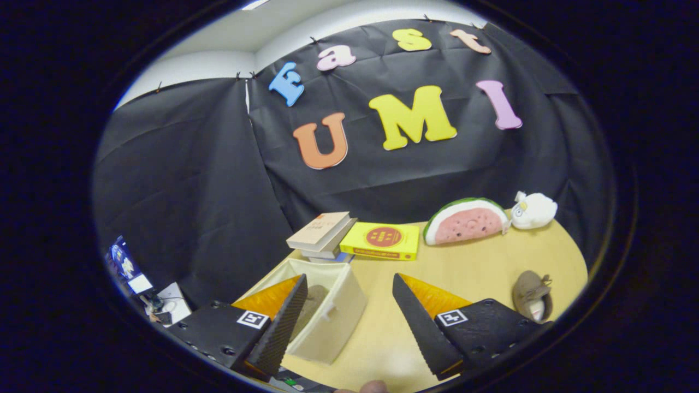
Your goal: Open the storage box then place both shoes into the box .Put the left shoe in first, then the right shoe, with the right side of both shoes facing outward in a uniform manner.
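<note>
A cream fabric storage box (330,319) stands open on the wooden table, partly behind my left finger (284,319). Inside it lies a brownish-grey shoe (312,303), mostly hidden by that finger. A second brownish-grey shoe (531,295) lies on the table beyond my right finger (420,322), toward the table's right edge. My gripper (349,281) is open, held above the table with bare tabletop between its fingers and nothing held.
A stack of books (322,233) and a yellow book (381,240) lie beyond the box. A watermelon-slice plush (467,221) and a white plush toy (534,210) sit at the table's (469,267) far side against the black cloth wall.
</note>
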Available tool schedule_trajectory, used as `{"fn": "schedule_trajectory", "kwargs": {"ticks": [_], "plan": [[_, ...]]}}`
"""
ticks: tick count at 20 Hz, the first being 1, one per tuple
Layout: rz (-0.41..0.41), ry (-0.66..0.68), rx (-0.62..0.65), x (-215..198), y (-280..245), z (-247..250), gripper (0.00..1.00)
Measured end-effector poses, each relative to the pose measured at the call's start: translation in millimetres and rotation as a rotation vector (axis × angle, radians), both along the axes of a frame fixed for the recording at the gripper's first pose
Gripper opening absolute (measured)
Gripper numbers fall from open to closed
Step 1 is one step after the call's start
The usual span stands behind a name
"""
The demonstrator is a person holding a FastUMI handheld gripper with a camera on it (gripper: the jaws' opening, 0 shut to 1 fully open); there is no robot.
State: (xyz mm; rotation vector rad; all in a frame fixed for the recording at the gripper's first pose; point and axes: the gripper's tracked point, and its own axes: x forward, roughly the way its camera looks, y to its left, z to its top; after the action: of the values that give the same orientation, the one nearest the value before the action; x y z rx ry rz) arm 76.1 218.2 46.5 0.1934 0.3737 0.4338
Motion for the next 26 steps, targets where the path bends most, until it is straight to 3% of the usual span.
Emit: {"fn": "schedule_trajectory", "kwargs": {"ticks": [6, 11, 18, 26], "plan": [[-0.169, -0.119, -0.176, -0.5, -177.8, -2.9, 0.96], [-0.254, -0.058, -0.236, 3.2, -262.2, -39.6, 0.96], [-0.237, 0.186, -0.305, 28.2, -294.6, -143.0, 0.96], [-0.212, 0.389, -0.360, 62.3, -303.0, -216.5, 0.96]]}}
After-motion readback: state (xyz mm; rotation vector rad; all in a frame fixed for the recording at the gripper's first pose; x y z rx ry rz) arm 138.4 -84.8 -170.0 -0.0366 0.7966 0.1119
